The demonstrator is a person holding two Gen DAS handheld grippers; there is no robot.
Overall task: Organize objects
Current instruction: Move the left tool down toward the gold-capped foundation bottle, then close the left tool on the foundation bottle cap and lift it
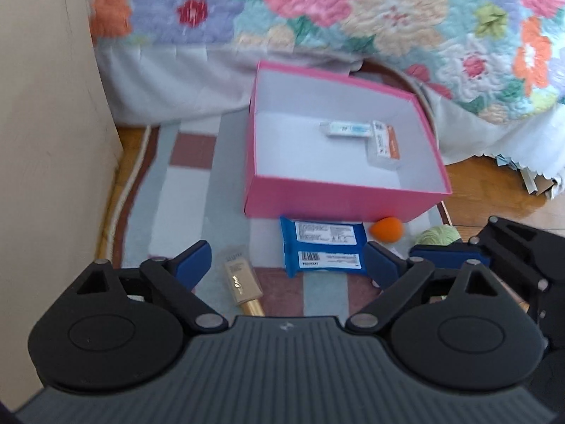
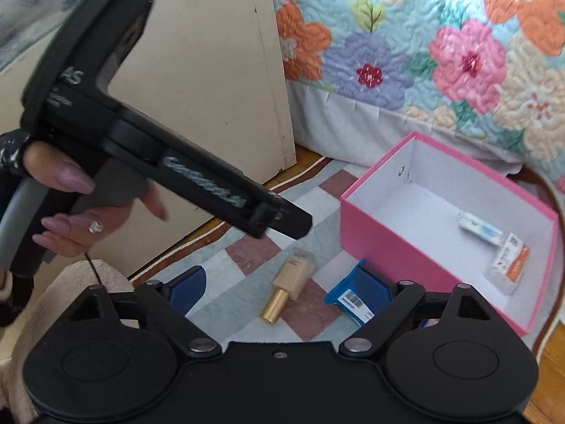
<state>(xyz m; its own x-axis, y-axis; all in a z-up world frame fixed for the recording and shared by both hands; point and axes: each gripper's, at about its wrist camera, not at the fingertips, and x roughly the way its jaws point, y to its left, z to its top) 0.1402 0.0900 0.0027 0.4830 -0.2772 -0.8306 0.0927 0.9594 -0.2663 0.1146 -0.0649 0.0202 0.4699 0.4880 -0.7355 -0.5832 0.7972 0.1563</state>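
Observation:
An open pink box [image 1: 339,198] [image 2: 395,254] stands on a striped rug and holds a white-blue tube [image 1: 348,129] [image 2: 482,229] and a white-orange carton [image 1: 385,145] [image 2: 508,263]. In front of it lie a blue wipes pack [image 1: 323,245] [image 2: 353,302], a beige foundation bottle with a gold cap [image 1: 243,288] [image 2: 287,288], an orange sponge [image 1: 386,228] and a pale green yarn ball [image 1: 438,235]. My left gripper [image 1: 287,265] is open above the bottle and pack. My right gripper [image 2: 284,288] is open above the same two things.
The striped rug [image 1: 190,190] lies on a wood floor [image 1: 501,190]. A bed with a floral quilt [image 1: 353,10] stands behind the box. A beige cabinet side [image 1: 42,123] [image 2: 212,88] is at the left. The left tool and hand [image 2: 106,176] cross the right wrist view.

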